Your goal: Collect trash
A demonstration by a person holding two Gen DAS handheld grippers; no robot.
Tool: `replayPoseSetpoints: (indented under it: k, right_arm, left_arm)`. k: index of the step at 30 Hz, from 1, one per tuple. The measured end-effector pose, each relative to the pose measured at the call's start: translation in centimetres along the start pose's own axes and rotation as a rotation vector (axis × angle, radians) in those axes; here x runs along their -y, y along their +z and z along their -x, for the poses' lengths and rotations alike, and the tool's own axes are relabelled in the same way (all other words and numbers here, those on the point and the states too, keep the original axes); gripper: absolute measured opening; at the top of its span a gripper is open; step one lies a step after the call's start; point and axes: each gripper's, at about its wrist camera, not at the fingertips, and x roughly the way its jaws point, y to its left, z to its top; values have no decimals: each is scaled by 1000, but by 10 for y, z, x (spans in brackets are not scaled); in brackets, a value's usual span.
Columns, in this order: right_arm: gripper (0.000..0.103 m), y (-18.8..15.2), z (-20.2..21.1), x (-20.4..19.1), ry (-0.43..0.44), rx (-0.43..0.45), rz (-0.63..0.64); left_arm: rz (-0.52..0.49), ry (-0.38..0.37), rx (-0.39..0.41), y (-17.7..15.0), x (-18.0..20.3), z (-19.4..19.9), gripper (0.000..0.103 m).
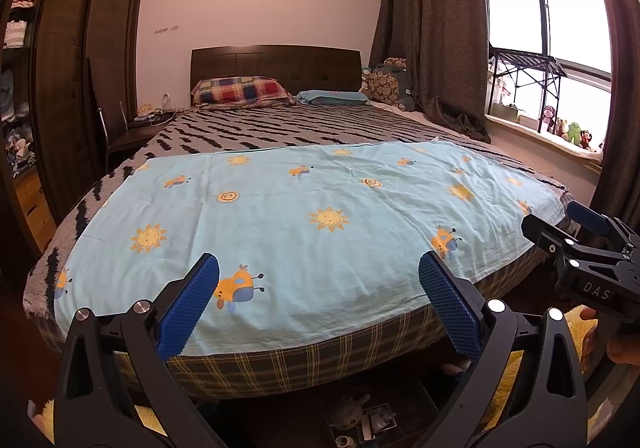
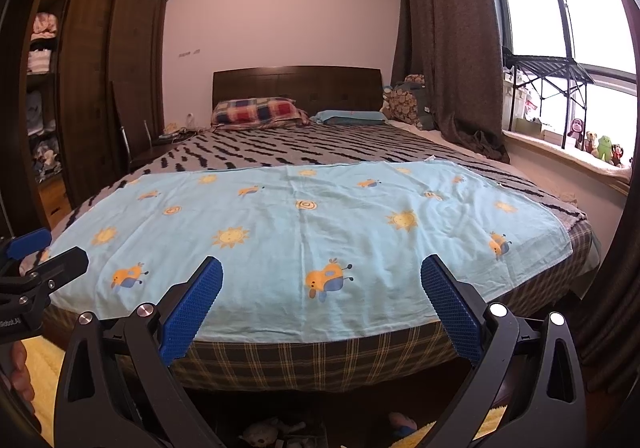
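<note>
Left wrist: two pillows (image 1: 242,89), both grippers (image 1: 316,304) apparently empty

Bedroom: bed (image 1: 280,135), dark wardrobe (image 1: 80,47), bright window (image 1: 540,27).

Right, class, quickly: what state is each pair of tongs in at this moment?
Left tongs: open, holding nothing, above the blue sheet.
Right tongs: open, holding nothing.

Dim, hard-to-identify clutter (image 1: 368,424) lies beneath the foot end of the bed (image 1: 320,364).
</note>
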Motion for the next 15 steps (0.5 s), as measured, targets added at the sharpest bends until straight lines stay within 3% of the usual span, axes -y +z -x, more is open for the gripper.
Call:
replayPoseSetpoints:
  k: [15]
  right_arm:
    - [100, -3, -6, 2, 3, -17, -11]
  left_arm:
    - [-3, 3, -17, -2, 4, -1, 95]
